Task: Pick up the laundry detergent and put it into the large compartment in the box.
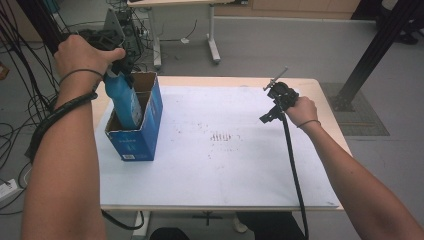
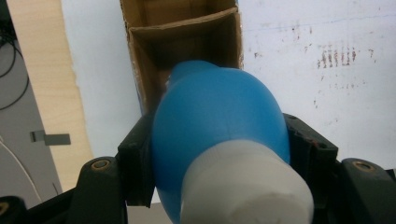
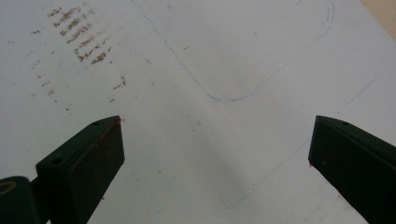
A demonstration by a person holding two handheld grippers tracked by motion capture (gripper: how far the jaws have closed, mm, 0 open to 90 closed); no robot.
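Observation:
A blue bottle [image 1: 123, 102] with a white cap stands partly inside an open blue cardboard box [image 1: 145, 132] at the table's left. My left gripper [image 1: 116, 70] is shut on the bottle's upper part, its jaws pressing both sides of the blue bottle [image 2: 219, 126] just past the white cap [image 2: 247, 186]. The bottle's lower end points into the near compartment of the box [image 2: 187, 42], which a cardboard divider splits in two. My right gripper [image 1: 267, 117] hovers over the white sheet at the right, open, with nothing between its fingers [image 3: 84, 168].
A white sheet [image 1: 225, 150] covers most of the wooden table [image 1: 320, 95]; it carries brown smudges [image 3: 77, 35] and a thin blue pen outline [image 3: 224, 98]. Cables hang off the left edge. Another desk's legs [image 1: 212, 35] stand on the floor beyond.

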